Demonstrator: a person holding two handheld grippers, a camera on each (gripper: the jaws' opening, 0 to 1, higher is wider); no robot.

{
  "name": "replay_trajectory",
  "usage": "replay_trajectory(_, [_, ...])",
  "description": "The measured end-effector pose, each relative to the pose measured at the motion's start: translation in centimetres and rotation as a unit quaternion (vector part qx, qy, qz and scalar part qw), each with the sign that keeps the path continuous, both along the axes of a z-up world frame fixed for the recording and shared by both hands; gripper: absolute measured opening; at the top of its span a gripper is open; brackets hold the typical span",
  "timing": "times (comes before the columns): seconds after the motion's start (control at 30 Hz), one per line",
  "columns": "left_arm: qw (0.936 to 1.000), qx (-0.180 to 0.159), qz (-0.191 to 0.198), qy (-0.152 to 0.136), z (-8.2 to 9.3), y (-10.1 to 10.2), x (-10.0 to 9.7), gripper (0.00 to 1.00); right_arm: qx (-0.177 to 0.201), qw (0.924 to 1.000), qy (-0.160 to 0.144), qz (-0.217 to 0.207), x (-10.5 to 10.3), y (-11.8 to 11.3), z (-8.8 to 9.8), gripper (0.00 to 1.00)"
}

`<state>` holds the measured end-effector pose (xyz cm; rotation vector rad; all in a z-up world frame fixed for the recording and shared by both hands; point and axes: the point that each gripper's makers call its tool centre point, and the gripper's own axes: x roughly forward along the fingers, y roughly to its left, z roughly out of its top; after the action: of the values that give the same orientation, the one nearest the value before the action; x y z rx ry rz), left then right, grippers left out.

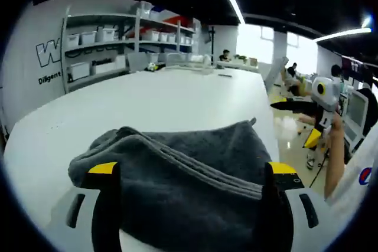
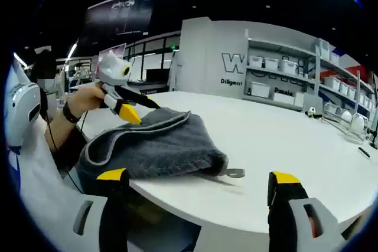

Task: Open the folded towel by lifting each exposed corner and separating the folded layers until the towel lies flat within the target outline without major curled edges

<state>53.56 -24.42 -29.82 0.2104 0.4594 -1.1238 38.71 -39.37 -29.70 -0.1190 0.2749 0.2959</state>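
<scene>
A folded dark grey towel (image 1: 195, 163) lies near the edge of the white table (image 1: 153, 98). My left gripper (image 1: 192, 169) is open, its yellow-tipped jaws standing wide on either side of the towel's near folds. In the right gripper view the towel (image 2: 159, 143) bulges in thick layers, with a small hanging loop (image 2: 233, 173) at its near corner. The left gripper (image 2: 140, 110), held by a hand, rests at the towel's far edge. My right gripper (image 2: 198, 176) is open and empty, off the table edge, short of the towel. It also appears as the right gripper (image 1: 295, 123) beyond the table edge.
Shelves with white bins (image 1: 112, 39) stand behind the table, also seen as shelves (image 2: 283, 72). A lettered wall (image 2: 233, 63) is beside them. Small items (image 1: 195, 60) sit at the table's far end. A person's sleeve and arm (image 2: 35, 128) are at the left.
</scene>
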Motion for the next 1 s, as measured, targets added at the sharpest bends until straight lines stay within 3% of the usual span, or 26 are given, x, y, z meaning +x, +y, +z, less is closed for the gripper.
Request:
replay_trajectory(0.1, [0.9997, 0.020, 0.008, 0.007, -1.3, -2.2, 0.9, 0.88, 0.003, 1.0000, 0.005, -0.003, -0.5, -0.6, -0.5, 0.99])
replay_trajectory(0.2, [0.9978, 0.064, 0.017, -0.006, -2.8, -2.6, 2.0, 0.68, 0.011, 0.9999, -0.002, -0.005, -0.8, -1.1, -0.5, 0.99])
replay_trajectory(0.33, [0.9964, 0.085, 0.003, -0.009, -4.4, -3.2, 0.8, 0.50, 0.018, 0.9997, -0.010, -0.012, -1.1, -1.9, -0.6, 0.99])
replay_trajectory(0.6, [0.9911, 0.131, -0.007, -0.023, -4.5, -2.6, 2.0, 0.24, 0.030, 0.9991, -0.005, -0.028, -0.8, -3.1, -1.7, 0.99])
replay_trajectory(0.63, [0.9906, 0.134, -0.010, -0.023, -4.5, -2.5, 2.3, 0.17, 0.030, 0.9991, -0.005, -0.029, -0.7, -3.1, -1.8, 0.99])
replay_trajectory(0.67, [0.9857, 0.163, -0.010, -0.043, -4.6, -1.8, 3.1, 0.08, 0.030, 0.9991, -0.004, -0.029, -0.6, -3.1, -1.9, 0.99])
replay_trajectory(0.7, [0.9847, 0.166, -0.019, -0.048, -4.7, -1.9, 2.9, 0.07, 0.031, 0.9991, -0.004, -0.029, -0.6, -3.1, -2.0, 0.99])
replay_trajectory(0.77, [0.9870, 0.157, -0.025, -0.019, -4.8, -2.1, 2.8, 0.07, 0.032, 0.9991, -0.004, -0.027, -0.5, -3.0, -2.0, 0.99])
replay_trajectory(1.0, [0.9837, 0.171, -0.046, -0.031, -4.4, -2.4, 4.5, 0.03, 0.036, 0.9992, -0.008, -0.016, -0.1, -2.3, -1.8, 0.99])
